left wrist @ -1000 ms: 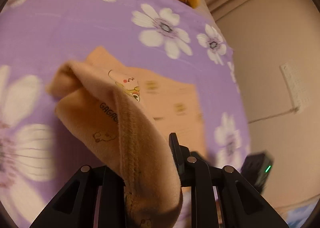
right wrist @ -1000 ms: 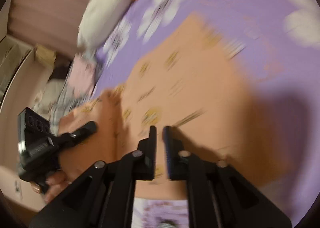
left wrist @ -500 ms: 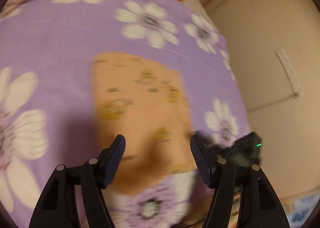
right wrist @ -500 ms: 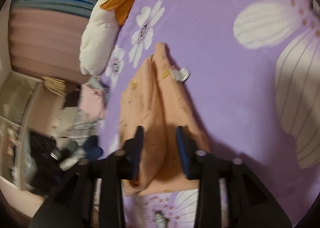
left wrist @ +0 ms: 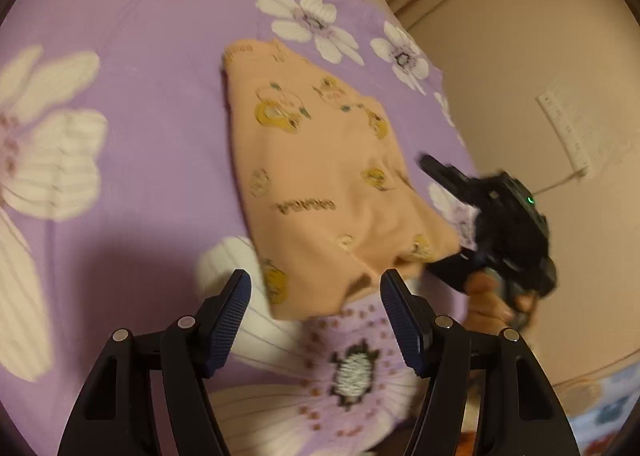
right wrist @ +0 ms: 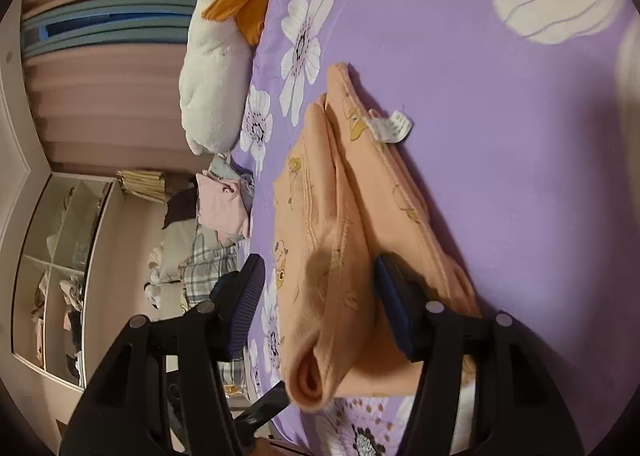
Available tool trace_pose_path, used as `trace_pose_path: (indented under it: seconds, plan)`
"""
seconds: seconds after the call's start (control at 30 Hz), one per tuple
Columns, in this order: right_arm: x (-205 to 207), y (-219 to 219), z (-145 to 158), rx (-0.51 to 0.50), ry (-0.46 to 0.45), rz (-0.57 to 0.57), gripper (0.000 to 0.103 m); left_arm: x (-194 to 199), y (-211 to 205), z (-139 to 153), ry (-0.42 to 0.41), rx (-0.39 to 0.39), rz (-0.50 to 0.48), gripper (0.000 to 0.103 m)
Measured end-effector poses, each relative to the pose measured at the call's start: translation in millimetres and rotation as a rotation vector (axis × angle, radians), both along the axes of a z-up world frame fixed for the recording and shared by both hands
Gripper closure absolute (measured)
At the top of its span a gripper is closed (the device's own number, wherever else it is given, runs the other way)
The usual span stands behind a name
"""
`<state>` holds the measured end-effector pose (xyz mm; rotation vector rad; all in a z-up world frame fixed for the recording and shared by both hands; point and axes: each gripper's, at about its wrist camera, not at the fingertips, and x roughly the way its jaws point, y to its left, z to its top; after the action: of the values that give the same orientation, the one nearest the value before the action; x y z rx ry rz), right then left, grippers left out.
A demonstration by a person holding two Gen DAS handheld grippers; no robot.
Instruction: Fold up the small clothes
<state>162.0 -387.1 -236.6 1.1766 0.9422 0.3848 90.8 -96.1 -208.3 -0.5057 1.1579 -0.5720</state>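
Observation:
A peach garment [left wrist: 320,183] printed with small cartoon animals lies folded on the purple flowered bedsheet [left wrist: 132,67]. My left gripper [left wrist: 315,292] hangs open just short of its near edge, with nothing pressed between the pads. In the right wrist view the garment [right wrist: 320,240] shows as stacked folds with a white label [right wrist: 394,125] sticking out. My right gripper [right wrist: 320,280] straddles a raised fold; its jaws are opening and the left pad stands clear of the cloth. From the left wrist view, the right gripper [left wrist: 500,223] sits at the garment's right corner, held by a hand.
A white and orange plush toy [right wrist: 212,87] lies at the far end of the bed. Beside the bed are a pile of clothes [right wrist: 224,203] and a white shelf unit [right wrist: 52,268]. A beige wall with a power strip [left wrist: 564,127] runs along the bed's right edge.
The left gripper has let go of the lifted garment edge, opened wide and drawn back; the cloth now lies folded flat. The right jaws have gone from nearly shut to wide apart.

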Motion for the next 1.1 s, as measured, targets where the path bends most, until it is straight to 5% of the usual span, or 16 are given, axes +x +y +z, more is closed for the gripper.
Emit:
trace_pose_path:
  seconds: [0.07, 0.13, 0.17, 0.47, 0.6, 0.73, 0.8, 0.9, 1.0, 1.1]
  plan:
    - [10.4, 8.4, 5.3, -0.067, -0.005, 0.002, 0.052, 4.4, -9.2, -7.2, 0.037, 0.035, -0.027, 0.038]
    - [11.4, 11.8, 8.8, -0.111, -0.034, -0.029, 0.072, 4.0, -14.8, -8.0, 0.025, 0.062, -0.029, 0.038]
    - [13.9, 16.7, 11.3, -0.139, -0.058, -0.013, 0.091, 0.9, -14.5, -6.7, 0.012, 0.064, -0.025, 0.038]
    - [-2.1, -9.4, 30.5, -0.092, -0.178, -0.082, 0.094, -21.9, -38.1, 0.3, -0.151, 0.19, -0.03, 0.038]
    - [-15.3, -33.8, 22.9, -0.075, -0.138, -0.143, 0.094, -16.3, -54.6, -10.7, -0.173, 0.268, -0.031, 0.038]
    - [-9.6, -34.8, 9.3, -0.333, 0.014, -0.136, 0.091, -18.6, -65.2, -12.6, -0.234, 0.355, -0.057, 0.038]
    - [-11.8, -35.5, 8.8, -0.329, 0.008, -0.143, 0.091, -20.2, -67.9, -9.9, -0.227, 0.383, -0.087, 0.037]
    - [-20.5, -38.7, 18.8, -0.37, -0.02, -0.139, 0.09, -32.3, -49.6, 16.7, -0.261, 0.298, -0.09, 0.038]
    - [-41.7, -51.7, 39.7, -0.456, -0.067, -0.187, 0.09, -37.2, -24.1, 44.1, -0.365, 0.152, 0.039, 0.038]
    - [-65.8, -61.5, 59.7, -0.376, -0.225, -0.192, 0.09, -23.1, -26.2, 37.3, -0.352, 0.161, 0.093, 0.038]
